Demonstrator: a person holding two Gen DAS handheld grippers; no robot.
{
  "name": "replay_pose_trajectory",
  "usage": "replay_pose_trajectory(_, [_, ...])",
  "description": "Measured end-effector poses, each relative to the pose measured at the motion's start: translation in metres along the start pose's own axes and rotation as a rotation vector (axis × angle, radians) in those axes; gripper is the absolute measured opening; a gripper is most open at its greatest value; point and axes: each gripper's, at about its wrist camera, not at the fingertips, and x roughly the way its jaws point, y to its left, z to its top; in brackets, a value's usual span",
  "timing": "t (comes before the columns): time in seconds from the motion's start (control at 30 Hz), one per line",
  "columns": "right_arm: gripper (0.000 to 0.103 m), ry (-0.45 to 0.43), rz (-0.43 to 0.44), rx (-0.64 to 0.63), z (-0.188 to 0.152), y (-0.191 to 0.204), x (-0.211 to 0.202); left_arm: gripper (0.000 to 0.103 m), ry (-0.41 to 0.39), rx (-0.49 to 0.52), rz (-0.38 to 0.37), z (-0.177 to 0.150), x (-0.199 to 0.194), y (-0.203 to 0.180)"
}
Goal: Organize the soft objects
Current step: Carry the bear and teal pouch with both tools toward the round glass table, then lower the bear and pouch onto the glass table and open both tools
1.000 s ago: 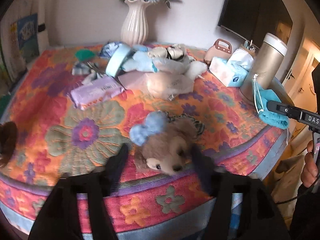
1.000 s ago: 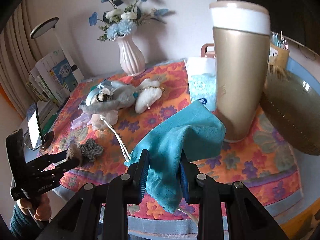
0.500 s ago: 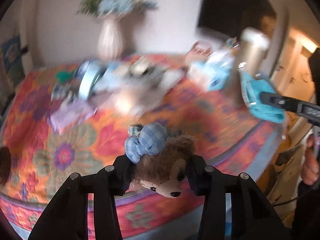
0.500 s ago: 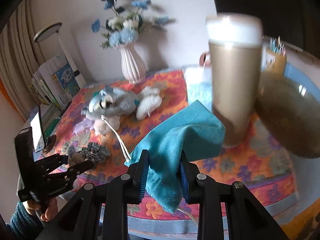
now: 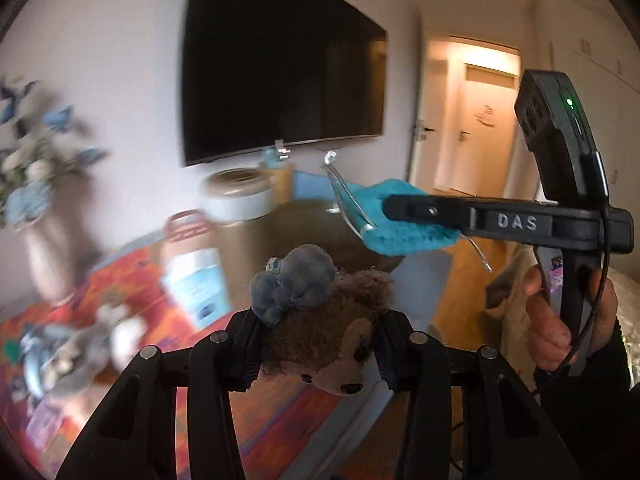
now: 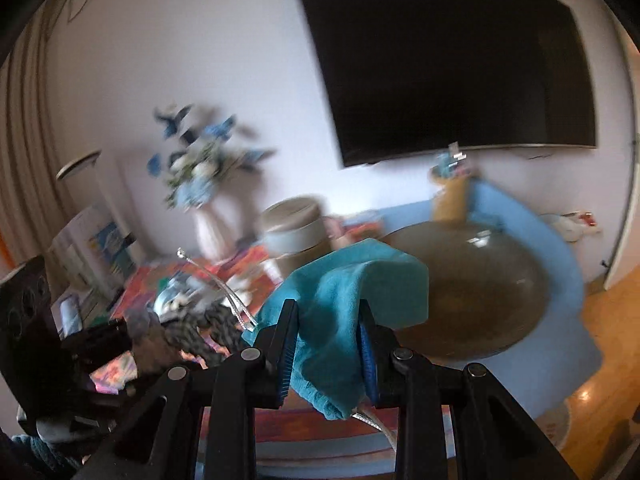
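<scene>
My left gripper (image 5: 318, 344) is shut on a small brown plush bear (image 5: 324, 344) with a blue checked bow, lifted above the table. My right gripper (image 6: 325, 344) is shut on a teal cloth (image 6: 348, 304) with a white cord hanging from it, also lifted. In the left wrist view the right gripper (image 5: 384, 212) and the teal cloth (image 5: 404, 224) are up and to the right of the bear. In the right wrist view the left gripper with the bear (image 6: 152, 344) is low at the left. A grey and white plush (image 5: 72, 348) lies on the floral tablecloth (image 5: 132, 280).
A wide brown bowl (image 6: 472, 296) sits on the blue table end just beyond the teal cloth. A gold canister (image 6: 296, 232), a white vase of blue flowers (image 6: 212, 224), a tissue pack (image 5: 198, 284) and a black TV (image 6: 440, 60) on the wall stand behind.
My left gripper has shut on the bear, lifted it off the table and swung right. My right gripper has risen with the cloth and turned toward the bowl.
</scene>
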Motion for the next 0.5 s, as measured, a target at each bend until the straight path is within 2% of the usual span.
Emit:
replay_pose_trajectory(0.13, [0.027, -0.022, -0.112, 0.055, 0.012, -0.040, -0.009, 0.042, 0.002, -0.038, -0.036, 0.023, 0.037, -0.012])
replay_pose_trajectory(0.23, [0.027, -0.043, -0.148, 0.124, 0.031, -0.078, -0.008, 0.042, 0.001, -0.037, -0.037, 0.046, 0.066, -0.027])
replay_pose_trajectory(0.3, [0.027, -0.023, -0.139, 0.168, 0.048, -0.105, 0.006, 0.043, 0.006, -0.023, 0.010, 0.057, 0.085, -0.041])
replay_pose_trajectory(0.4, [0.027, 0.035, -0.114, 0.201, 0.066, -0.134, 0.034, 0.043, 0.010, -0.018, 0.151, 0.067, 0.116, -0.054])
replay_pose_trajectory(0.5, [0.027, 0.138, -0.047, 0.248, 0.083, -0.162, 0.075, 0.043, 0.060, -0.056, 0.231, 0.071, 0.153, -0.051])
